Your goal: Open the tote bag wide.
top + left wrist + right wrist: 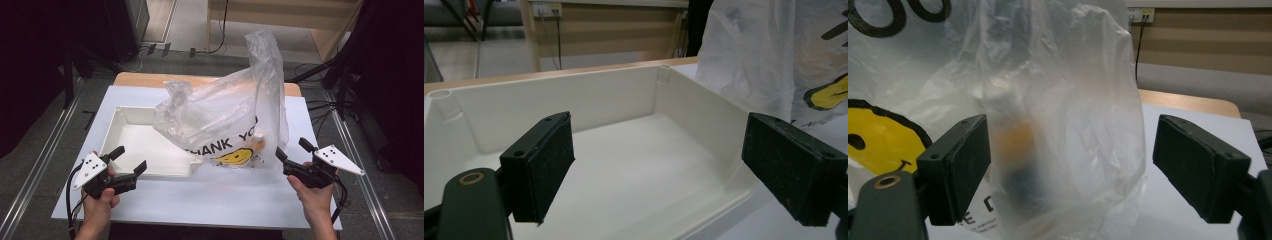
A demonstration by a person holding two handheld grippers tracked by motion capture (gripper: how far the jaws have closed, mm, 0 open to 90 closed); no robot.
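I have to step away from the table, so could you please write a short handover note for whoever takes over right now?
Left hand-held gripper: open, holding nothing, at the near edge of the white tray.
Right hand-held gripper: open, holding nothing, facing the right side of the plastic bag.
The bag stands on the table, partly over the tray's right end. A bottle-like item sits inside, blurred through the plastic.
Done: nothing visibly moved into the tray.
Left: probably grasp the bag and take out its contents.

Overhead forward-down view — two close tong-level cameras, shared bag (pixel 235 120).
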